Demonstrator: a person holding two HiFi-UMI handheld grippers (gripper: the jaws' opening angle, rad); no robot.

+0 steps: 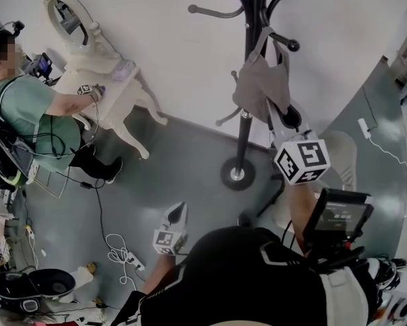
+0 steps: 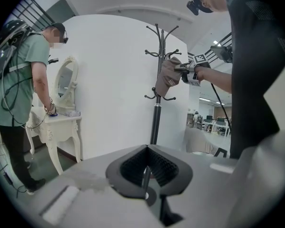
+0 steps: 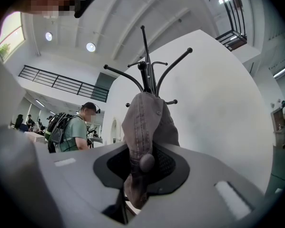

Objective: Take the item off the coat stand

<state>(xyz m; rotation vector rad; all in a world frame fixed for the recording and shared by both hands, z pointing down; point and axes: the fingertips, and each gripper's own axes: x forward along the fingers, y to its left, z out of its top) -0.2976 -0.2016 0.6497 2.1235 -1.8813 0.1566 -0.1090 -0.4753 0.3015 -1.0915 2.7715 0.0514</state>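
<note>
Grip made; lift-off not yet done. Right hand-held gripper (image 3: 141, 164) pinches the grey-brown fabric cap (image 3: 149, 122), which hangs on a hook of the black metal coat stand (image 1: 242, 141). Right arm reaches forward and up, gripper roughly level. Left hand-held gripper (image 2: 146, 172) sits low, jaws pressed together, empty.

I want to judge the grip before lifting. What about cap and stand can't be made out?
- Where cap meets coat stand: right gripper view, cap covers it; left gripper view, too small.
- Cap's lower edge: right gripper view, sunk between right gripper's jaws.
- Stand's top: head view, cut by upper edge.
</note>
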